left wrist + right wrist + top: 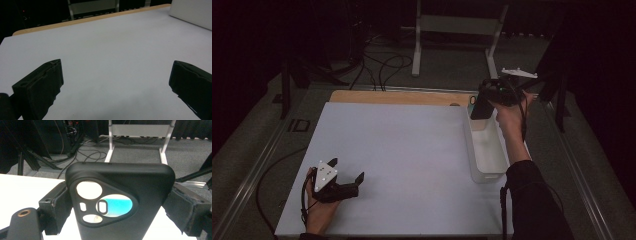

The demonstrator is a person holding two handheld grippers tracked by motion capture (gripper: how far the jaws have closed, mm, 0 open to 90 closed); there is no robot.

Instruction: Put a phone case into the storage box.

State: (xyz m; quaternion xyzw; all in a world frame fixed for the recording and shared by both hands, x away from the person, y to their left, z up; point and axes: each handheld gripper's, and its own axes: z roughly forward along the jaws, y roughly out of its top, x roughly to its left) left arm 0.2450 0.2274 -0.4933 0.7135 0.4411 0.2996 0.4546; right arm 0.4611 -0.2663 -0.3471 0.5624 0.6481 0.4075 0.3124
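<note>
Near the desk's front-left corner the left gripper (pixel 346 176) rests with jaws spread wide, empty. At the far-right edge the right gripper (pixel 484 102) clamps a black phone case (pixel 120 202) above the white bin (pixel 487 160). It could slip sideways. The right gripper view reveals its camera cutouts.

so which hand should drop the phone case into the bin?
Right. The right tool already grips the black phone case above the white bin. The left tool sits open, far across the table.
</note>
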